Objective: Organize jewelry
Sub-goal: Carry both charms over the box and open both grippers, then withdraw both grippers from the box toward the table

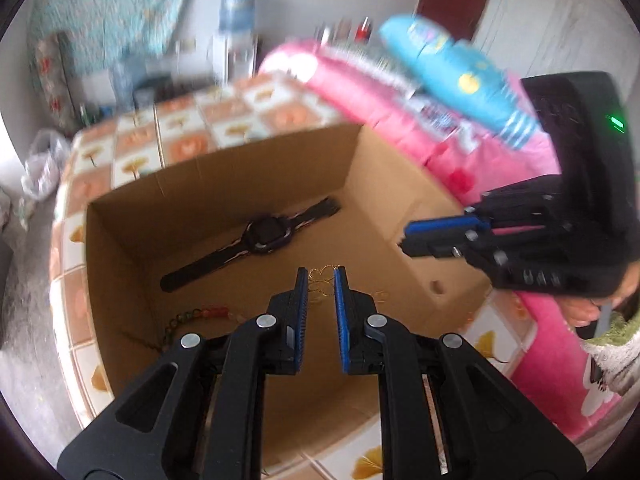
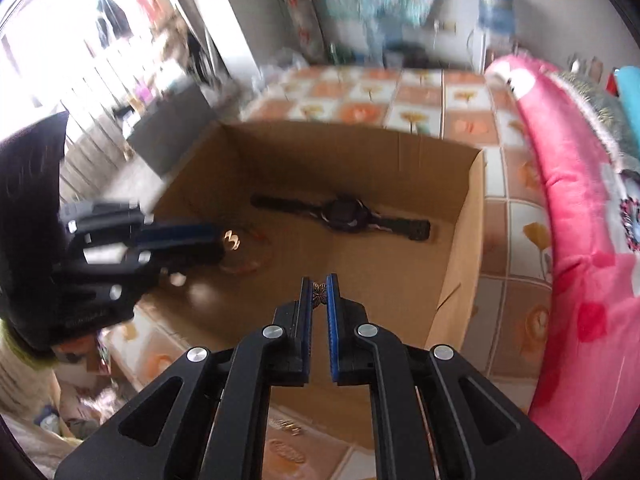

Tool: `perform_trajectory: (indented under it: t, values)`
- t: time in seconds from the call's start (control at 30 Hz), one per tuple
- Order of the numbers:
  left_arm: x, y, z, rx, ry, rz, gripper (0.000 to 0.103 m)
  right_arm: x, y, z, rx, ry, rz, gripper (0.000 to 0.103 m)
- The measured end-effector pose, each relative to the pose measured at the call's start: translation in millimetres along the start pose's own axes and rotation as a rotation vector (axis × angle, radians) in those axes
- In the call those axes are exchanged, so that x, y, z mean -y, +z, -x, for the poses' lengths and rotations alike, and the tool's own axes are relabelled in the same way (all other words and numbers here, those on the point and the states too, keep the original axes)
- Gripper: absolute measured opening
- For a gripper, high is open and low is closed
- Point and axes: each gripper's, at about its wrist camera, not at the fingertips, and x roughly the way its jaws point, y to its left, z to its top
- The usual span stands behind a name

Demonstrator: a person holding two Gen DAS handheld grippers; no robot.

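Note:
An open cardboard box stands on a tile-patterned cover. On its floor lie a black watch and a coloured bead bracelet. My left gripper hovers over the box, shut on a gold looped piece of jewellery that dangles between the pads. From the right wrist view, the left gripper comes in from the left with the gold piece glinting at its tips. My right gripper is shut on a small dark butterfly ornament above the box's near edge; the watch lies beyond.
A pink quilt and a blue pillow lie along the right side of the box. The patterned cover stretches behind the box. A water dispenser stands by the far wall. A small metal item lies in front of the box.

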Motion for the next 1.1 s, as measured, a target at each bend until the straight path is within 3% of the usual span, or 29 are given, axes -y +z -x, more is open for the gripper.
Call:
perform_trajectory:
  t: [0.13,0.3,0.63,0.77,0.93,1.1]
  values:
    - [-26,18,-41,-0.138,-0.005,0.063,0.012,6,14,-33,-0.086,-0.031,0.007,0.007]
    - [-39,27,-73,-0.236,0.009,0.117,0.012,12,22,-50,-0.131,-0.058,0.007,0.007]
    - [-43,34,-82,-0.254,0.019,0.162,0.013,21,25,-44,-0.098,-0.063,-0.017,0.008]
    - [-42,34,-73,-0.227,0.014,0.17,0.013,24,25,-30,-0.066,-0.055,-0.035,0.008]
    - [-32,34,-32,-0.112,0.014,0.155,0.013,28,17,25,0.068,0.004,-0.08,0.008]
    - [-15,11,42,0.08,-0.022,0.131,0.03,25,-12,86,0.203,0.054,-0.131,0.018]
